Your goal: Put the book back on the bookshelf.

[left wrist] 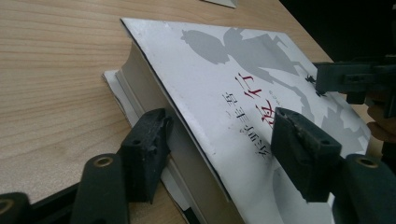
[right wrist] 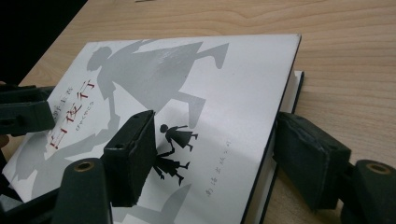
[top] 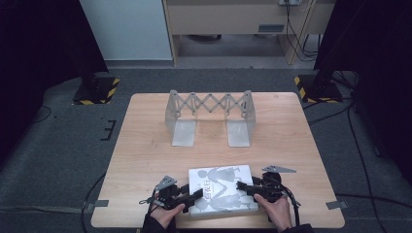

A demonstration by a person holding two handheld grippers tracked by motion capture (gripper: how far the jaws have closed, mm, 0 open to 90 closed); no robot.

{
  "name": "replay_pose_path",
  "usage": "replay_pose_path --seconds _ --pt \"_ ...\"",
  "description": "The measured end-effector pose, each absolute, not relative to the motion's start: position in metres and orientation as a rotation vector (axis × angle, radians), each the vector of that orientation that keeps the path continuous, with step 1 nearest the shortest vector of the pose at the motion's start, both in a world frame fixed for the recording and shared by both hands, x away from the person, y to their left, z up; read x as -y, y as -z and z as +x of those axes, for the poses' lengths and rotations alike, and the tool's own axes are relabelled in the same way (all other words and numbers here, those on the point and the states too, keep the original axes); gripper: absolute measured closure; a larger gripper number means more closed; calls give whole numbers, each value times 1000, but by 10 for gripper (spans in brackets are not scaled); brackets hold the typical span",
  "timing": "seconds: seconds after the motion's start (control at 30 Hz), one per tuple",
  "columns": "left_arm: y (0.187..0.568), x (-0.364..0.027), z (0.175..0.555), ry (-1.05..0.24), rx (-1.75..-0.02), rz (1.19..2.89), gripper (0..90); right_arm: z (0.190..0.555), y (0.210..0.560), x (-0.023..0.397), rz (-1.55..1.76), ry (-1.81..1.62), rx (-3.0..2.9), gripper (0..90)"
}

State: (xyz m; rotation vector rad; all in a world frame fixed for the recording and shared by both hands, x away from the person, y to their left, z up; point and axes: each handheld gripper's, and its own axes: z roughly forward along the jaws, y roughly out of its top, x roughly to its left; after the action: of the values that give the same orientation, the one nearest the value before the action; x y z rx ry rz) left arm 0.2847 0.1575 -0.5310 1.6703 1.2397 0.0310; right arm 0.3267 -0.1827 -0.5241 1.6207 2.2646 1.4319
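book gripped from both sides on the table
the book (top: pixel 223 189) is clamped by the left claw (top: pixel 190 196) and the right claw (top: pixel 245 187), one at each edge.

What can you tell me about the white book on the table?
The book is a thick paperback with a glossy white cover showing grey silhouettes of children, small black figures and dark red characters. It lies near the table's front edge, its cover side tipped up slightly. The left tongs straddle one edge, one pad on the cover, one against the pages. The right tongs straddle the opposite edge the same way. Whether either squeezes firmly is unclear.
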Motion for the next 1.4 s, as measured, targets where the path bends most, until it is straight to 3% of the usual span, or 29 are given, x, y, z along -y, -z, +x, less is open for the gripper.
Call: replay_pose_path --seconds 0.47,1.4 --pt "523 -154 282 -22 -1175 1655 458 331 524 193 1692 -1466 -2222 300" --pt "508 -148 290 -71 -1082 1611 504 335 522 204 1811 -1525 -2144 296"
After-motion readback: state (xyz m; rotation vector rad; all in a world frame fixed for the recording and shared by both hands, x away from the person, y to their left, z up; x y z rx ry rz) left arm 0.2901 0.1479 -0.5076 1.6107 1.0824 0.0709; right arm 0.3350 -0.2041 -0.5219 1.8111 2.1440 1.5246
